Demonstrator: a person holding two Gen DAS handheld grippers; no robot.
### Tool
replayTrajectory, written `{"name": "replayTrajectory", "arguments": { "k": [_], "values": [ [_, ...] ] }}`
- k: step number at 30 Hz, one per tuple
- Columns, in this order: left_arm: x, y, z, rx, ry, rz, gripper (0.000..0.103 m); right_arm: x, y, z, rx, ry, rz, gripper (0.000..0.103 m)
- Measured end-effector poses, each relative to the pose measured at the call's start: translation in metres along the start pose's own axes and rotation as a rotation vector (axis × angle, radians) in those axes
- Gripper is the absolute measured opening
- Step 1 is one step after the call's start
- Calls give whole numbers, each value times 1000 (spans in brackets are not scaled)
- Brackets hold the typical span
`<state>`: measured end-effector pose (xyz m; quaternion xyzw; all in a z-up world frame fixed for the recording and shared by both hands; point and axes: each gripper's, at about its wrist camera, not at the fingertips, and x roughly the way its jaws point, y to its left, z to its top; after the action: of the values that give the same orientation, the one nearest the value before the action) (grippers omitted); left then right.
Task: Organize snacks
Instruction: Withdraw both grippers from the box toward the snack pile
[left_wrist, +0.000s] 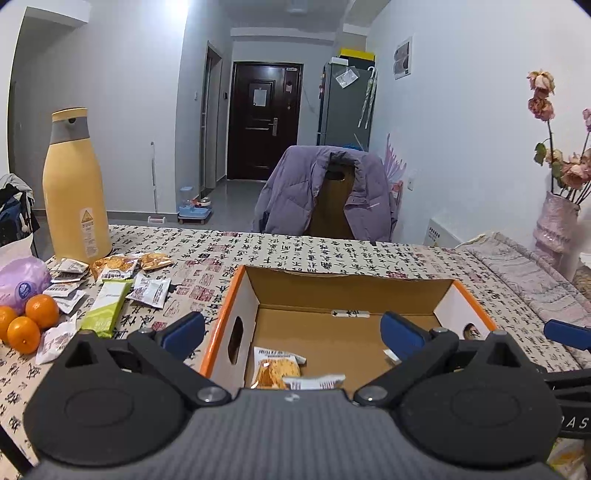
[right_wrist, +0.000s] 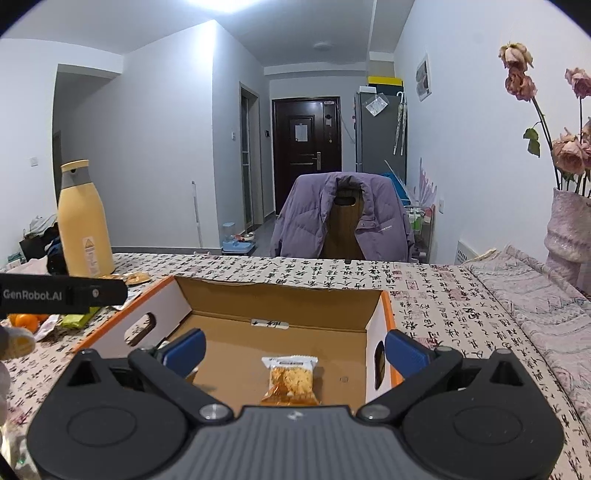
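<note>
An open cardboard box (left_wrist: 229, 295) with orange rims sits on the table; it also shows in the right wrist view (right_wrist: 386, 314). Inside lie an orange snack packet (left_wrist: 275, 371) and a white packet (left_wrist: 314, 382); the right wrist view shows the orange packet (right_wrist: 291, 380). My left gripper (left_wrist: 293, 334) is open and empty above the box's near side. My right gripper (right_wrist: 293, 352) is open and empty over the box. Loose snack packets (left_wrist: 114, 267), a green bar (left_wrist: 105, 308) and white sachets (left_wrist: 149, 291) lie left of the box.
A tall yellow bottle (left_wrist: 75, 192) stands at the back left. Oranges (left_wrist: 33, 321) and a purple bag (left_wrist: 22, 280) lie at the left edge. A vase of dried roses (right_wrist: 569, 229) stands at right. A chair with a purple jacket (left_wrist: 325, 192) is behind the table.
</note>
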<state>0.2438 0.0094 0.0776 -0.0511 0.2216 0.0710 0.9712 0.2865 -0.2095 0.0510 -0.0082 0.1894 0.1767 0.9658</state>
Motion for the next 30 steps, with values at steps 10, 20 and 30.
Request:
{"name": "replayTrajectory", "arguments": {
  "k": [10, 20, 30],
  "values": [
    [-54, 7, -28, 12, -35, -38, 103, -54, 9, -29, -6, -2, 14, 103],
    [-97, 11, -68, 29, -45, -46, 103, -99, 13, -63, 18, 10, 27, 103],
    [-126, 22, -115, 36, -28, -91, 103, -131, 5, -102, 59, 42, 11, 103]
  ]
}}
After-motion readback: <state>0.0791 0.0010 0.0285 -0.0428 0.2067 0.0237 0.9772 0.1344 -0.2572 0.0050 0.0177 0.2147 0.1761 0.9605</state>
